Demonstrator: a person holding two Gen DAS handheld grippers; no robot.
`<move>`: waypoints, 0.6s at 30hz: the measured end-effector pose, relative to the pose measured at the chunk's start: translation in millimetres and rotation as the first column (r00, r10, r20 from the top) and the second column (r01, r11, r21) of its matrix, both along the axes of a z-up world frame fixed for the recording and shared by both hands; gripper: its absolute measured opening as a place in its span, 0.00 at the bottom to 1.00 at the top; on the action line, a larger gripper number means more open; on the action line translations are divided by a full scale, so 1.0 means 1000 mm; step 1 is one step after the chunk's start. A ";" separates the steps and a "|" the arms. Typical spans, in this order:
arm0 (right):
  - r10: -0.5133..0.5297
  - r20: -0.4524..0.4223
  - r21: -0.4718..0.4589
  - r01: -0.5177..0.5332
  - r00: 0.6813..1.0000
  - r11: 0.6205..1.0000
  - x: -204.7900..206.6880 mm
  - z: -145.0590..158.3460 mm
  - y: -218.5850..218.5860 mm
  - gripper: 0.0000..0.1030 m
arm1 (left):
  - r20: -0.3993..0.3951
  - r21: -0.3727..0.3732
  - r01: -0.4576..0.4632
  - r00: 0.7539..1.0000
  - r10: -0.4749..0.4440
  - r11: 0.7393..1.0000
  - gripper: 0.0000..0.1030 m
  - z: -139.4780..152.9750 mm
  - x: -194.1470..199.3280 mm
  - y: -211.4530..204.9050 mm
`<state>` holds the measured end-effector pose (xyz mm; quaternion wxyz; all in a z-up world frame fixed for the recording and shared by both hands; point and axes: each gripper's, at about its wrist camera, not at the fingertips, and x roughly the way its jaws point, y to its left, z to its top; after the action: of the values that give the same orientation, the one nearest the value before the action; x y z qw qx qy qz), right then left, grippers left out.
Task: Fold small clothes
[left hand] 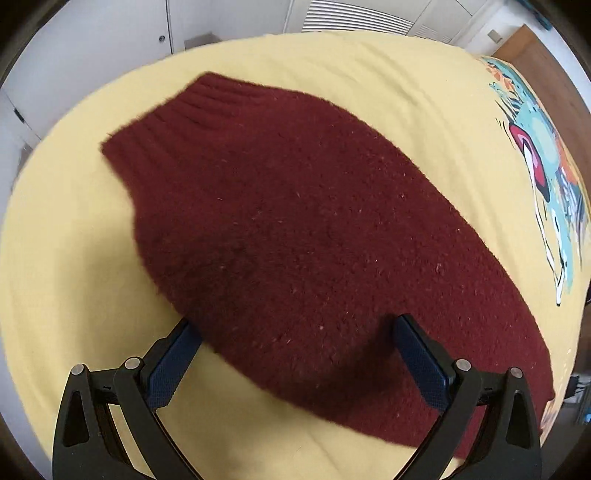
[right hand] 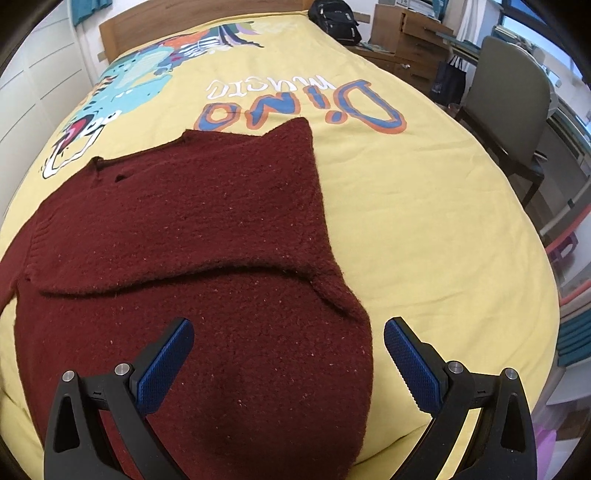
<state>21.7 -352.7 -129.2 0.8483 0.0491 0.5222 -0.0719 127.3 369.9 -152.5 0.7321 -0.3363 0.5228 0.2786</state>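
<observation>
A dark red knitted sweater (left hand: 295, 229) lies flat on a yellow bed cover (left hand: 74, 258), its ribbed hem toward the far left in the left wrist view. My left gripper (left hand: 295, 332) is open and empty, low over the sweater's near edge. In the right wrist view the sweater (right hand: 207, 229) has one part folded over the body, with a fold edge running across the middle. My right gripper (right hand: 288, 336) is open and empty, just above the sweater's near right part, its right finger (right hand: 410, 365) over the yellow cover (right hand: 424, 221).
The cover carries a dinosaur print (right hand: 129, 96) and the words "Dino" (right hand: 303, 107). A wooden headboard (right hand: 122, 33) stands at the far end. A black bag (right hand: 336, 20), drawers (right hand: 410, 44) and a chair (right hand: 513, 107) stand right of the bed. White cupboards (left hand: 110, 33) lie beyond the bed.
</observation>
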 end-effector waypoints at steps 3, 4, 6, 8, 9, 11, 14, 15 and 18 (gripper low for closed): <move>0.002 -0.003 -0.003 -0.002 1.000 1.000 0.001 0.001 -0.002 0.99 | 0.018 0.002 0.037 0.999 -0.037 0.999 0.48 0.002 0.002 -0.003; 0.000 -0.002 -0.003 0.000 1.000 1.000 0.001 0.001 -0.003 0.99 | 0.026 0.014 0.054 0.998 -0.054 0.998 0.21 0.005 -0.001 -0.006; -0.002 0.002 0.002 0.002 1.000 1.000 0.002 0.003 -0.003 0.99 | 0.063 -0.012 0.099 0.993 -0.099 0.995 0.11 0.010 0.004 -0.008; 0.004 0.007 0.003 -0.004 1.000 1.000 0.003 0.004 -0.002 0.99 | 0.058 0.029 0.147 0.987 -0.148 0.989 0.10 0.020 0.007 -0.014; 0.008 0.011 0.001 -0.008 1.000 1.000 0.004 0.006 -0.001 0.99 | 0.062 0.055 0.178 0.982 -0.181 0.983 0.10 0.027 0.010 -0.019; 0.017 0.021 0.001 -0.017 1.000 1.000 0.005 0.010 0.001 0.99 | 0.080 0.083 0.239 0.966 -0.245 0.968 0.10 0.042 0.015 -0.037; 0.028 0.036 0.000 -0.028 0.999 1.000 0.009 0.015 0.003 0.99 | 0.100 0.112 0.317 0.939 -0.328 0.942 0.10 0.059 0.017 -0.069; 0.032 0.040 -0.002 -0.032 0.999 0.999 0.011 0.016 0.004 0.99 | 0.112 0.119 0.340 0.929 -0.353 0.933 0.10 0.066 0.019 -0.080; 0.047 0.044 -0.011 -0.047 0.998 0.999 0.018 0.020 0.006 0.99 | 0.155 0.117 0.412 0.891 -0.427 0.904 0.10 0.085 0.022 -0.117</move>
<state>39.3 -347.0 -108.9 0.8613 0.0341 0.5041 -0.0536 149.4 253.0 -67.2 0.8315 -0.2089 0.5042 0.1041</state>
